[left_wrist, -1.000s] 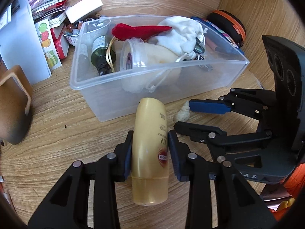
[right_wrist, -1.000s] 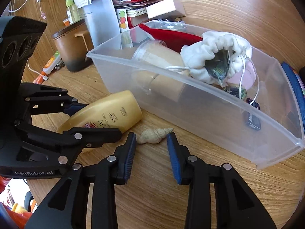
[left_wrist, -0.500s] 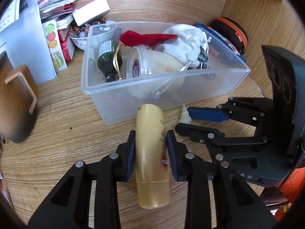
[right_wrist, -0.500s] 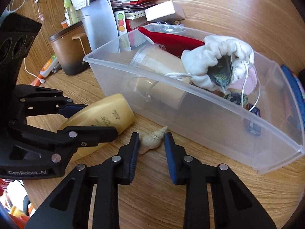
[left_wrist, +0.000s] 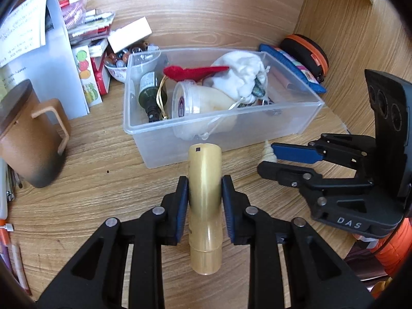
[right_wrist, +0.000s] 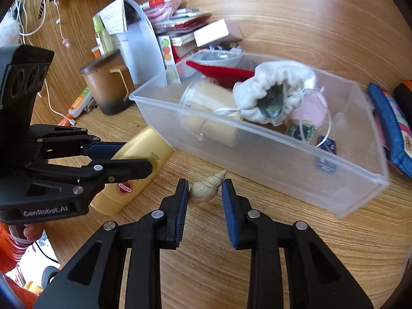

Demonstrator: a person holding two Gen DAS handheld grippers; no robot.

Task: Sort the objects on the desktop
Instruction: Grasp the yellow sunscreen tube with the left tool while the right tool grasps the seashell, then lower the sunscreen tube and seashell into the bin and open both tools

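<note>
A wood-grain surface (left_wrist: 85, 180) fills both views, backed by a wooden wall (left_wrist: 206, 15) of the same tone that turns a corner at the far right. On it, far of centre, sits a clear plastic bin (left_wrist: 257, 128) holding a white drawstring pouch (left_wrist: 239, 77), a lidded tub (left_wrist: 203, 100), a dark green bottle (left_wrist: 148, 94) and a red fabric piece (left_wrist: 193, 71). To the left stands a brown mug (left_wrist: 28, 139) with papers and boxes (left_wrist: 61, 59) piled behind it; right of the bin lie a blue pouch (left_wrist: 291, 67) and a black-and-orange case (left_wrist: 306, 51).

The left gripper (left_wrist: 204, 200) has its fingers clenched on a gold lotion bottle (left_wrist: 204, 200), just near of the bin's front wall. The right gripper (right_wrist: 203, 200) straddles a small spiral seashell (right_wrist: 206, 188) beside the bin: the left pad touches it, the right pad stands apart, so the fingers are still released.
</note>
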